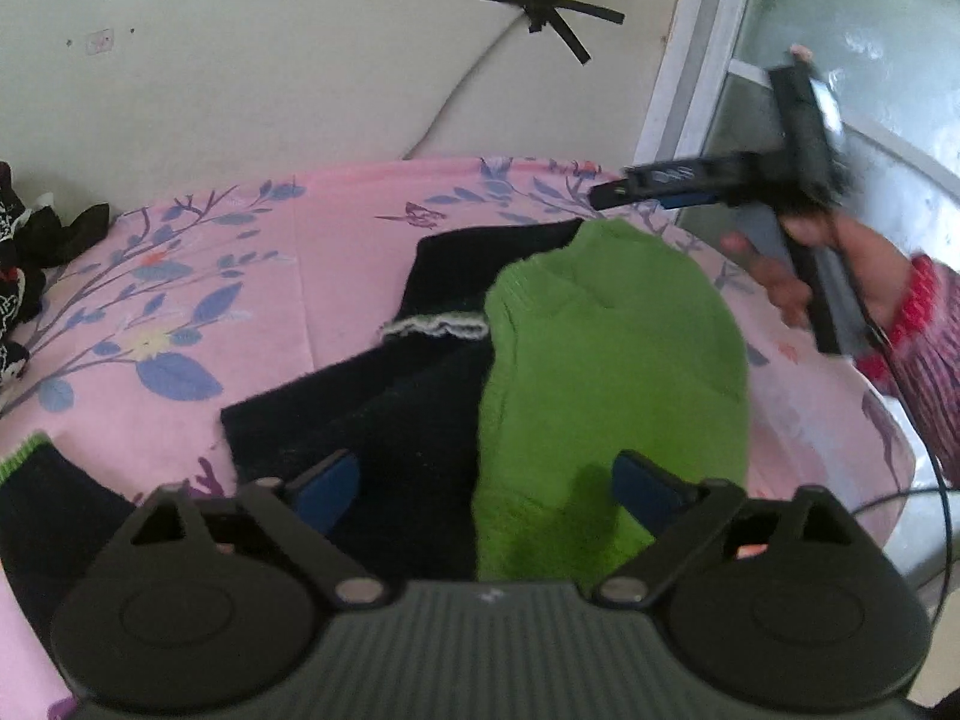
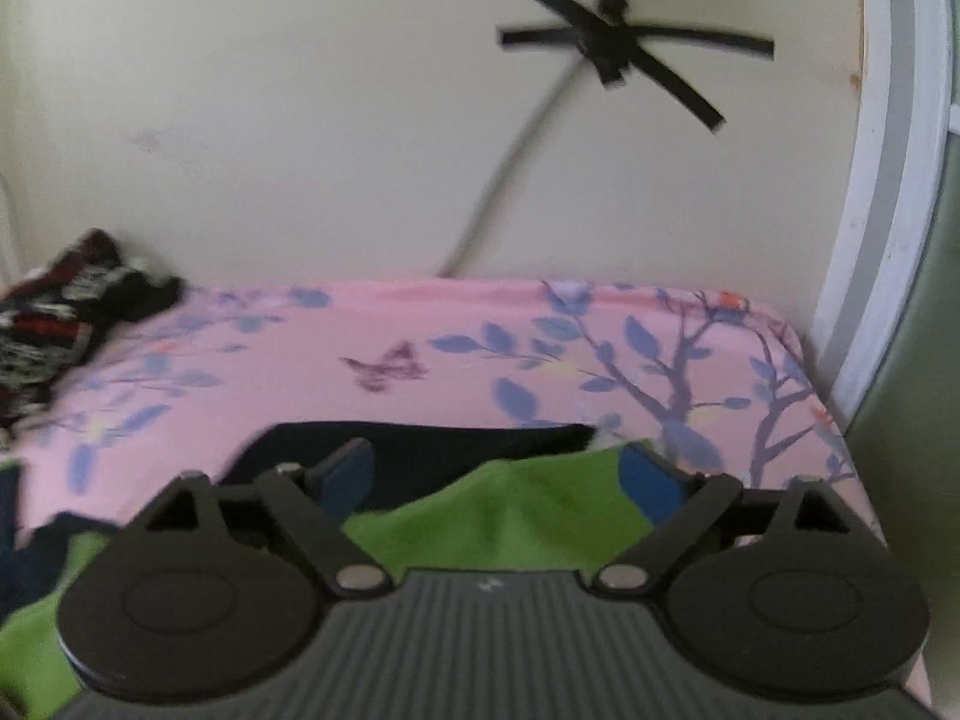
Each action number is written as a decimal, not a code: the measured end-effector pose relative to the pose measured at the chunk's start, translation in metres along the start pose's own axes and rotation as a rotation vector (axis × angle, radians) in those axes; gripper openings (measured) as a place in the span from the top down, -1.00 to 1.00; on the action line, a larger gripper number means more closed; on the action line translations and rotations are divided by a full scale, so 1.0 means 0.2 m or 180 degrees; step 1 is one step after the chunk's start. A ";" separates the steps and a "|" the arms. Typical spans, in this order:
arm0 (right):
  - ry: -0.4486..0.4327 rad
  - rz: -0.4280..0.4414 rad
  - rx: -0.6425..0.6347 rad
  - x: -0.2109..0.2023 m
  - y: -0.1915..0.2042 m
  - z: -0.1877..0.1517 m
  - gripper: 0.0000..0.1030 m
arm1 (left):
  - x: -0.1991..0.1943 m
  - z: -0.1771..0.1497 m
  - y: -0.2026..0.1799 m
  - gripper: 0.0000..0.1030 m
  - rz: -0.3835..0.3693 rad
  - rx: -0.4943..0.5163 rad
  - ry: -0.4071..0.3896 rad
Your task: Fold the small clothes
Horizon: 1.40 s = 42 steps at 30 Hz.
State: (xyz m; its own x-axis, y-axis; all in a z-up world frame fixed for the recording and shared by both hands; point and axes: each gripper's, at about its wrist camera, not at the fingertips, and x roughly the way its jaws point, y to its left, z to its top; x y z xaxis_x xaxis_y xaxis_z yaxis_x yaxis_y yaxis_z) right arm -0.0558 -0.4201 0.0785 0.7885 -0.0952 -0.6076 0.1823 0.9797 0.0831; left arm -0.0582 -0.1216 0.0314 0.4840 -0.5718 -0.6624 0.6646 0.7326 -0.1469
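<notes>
Left wrist view: the left claw (image 1: 483,489) hangs spread wide at the bottom of the frame, its blue pads apart and pinching nothing, one over the dark half and one over the green half of the small sweater (image 1: 606,360). That stance suits someone about to take a fresh hold or press the cloth flat. The sweater lies across the middle of the pink floral worktop (image 1: 180,276), green part doubled over the dark part, so a fold looks partly made. At the right edge a hand (image 1: 804,264) carries the right claw (image 1: 618,192), lifted clear of the fabric.

Right wrist view: the right claw (image 2: 501,480) is likewise spread and empty, with the sweater's (image 2: 510,516) green fold just beneath it. A heap of patterned clothes (image 2: 66,306) waits at the left edge, probably still to be folded.
</notes>
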 end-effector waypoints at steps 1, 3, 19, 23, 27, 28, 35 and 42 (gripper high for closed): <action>0.0114 0.0096 0.0144 0.06 -0.03 0.00 -0.62 | 0.00 0.00 -0.02 -0.85 0.0022 0.0045 -0.0013; 0.0357 0.0267 0.0282 0.16 -0.09 -0.04 0.03 | 0.00 0.00 -0.06 -0.60 0.0052 0.0131 -0.0044; -0.1535 0.0543 0.0398 -0.97 0.07 0.08 0.94 | -0.49 0.06 0.03 0.79 0.0291 0.0088 -0.1017; -0.2138 0.0703 0.0247 -1.30 0.25 0.14 0.94 | -0.80 0.14 0.06 0.81 0.0444 0.0055 -0.1567; -0.2641 0.0882 0.0090 -1.60 0.43 0.21 0.95 | -1.16 0.23 0.06 0.84 0.0638 0.0051 -0.2207; -0.2774 0.0921 0.0062 -1.68 0.48 0.23 0.95 | -1.23 0.25 0.05 0.88 0.0690 0.0061 -0.2350; -0.3096 0.1079 -0.0082 -2.04 0.71 0.39 0.95 | -1.70 0.38 -0.06 0.96 0.1036 0.0230 -0.3307; -0.2709 0.0870 0.0004 -1.82 0.62 0.43 0.95 | -1.45 0.36 0.08 -0.72 0.0715 0.0125 -0.2590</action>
State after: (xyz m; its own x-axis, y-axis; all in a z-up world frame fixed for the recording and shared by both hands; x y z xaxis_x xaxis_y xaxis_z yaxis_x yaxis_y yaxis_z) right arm -0.2698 -0.2793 0.3768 0.9733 0.0426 0.2257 -0.0757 0.9872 0.1402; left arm -0.1471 0.0291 0.2744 0.8561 -0.5127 0.0651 0.5156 0.8559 -0.0393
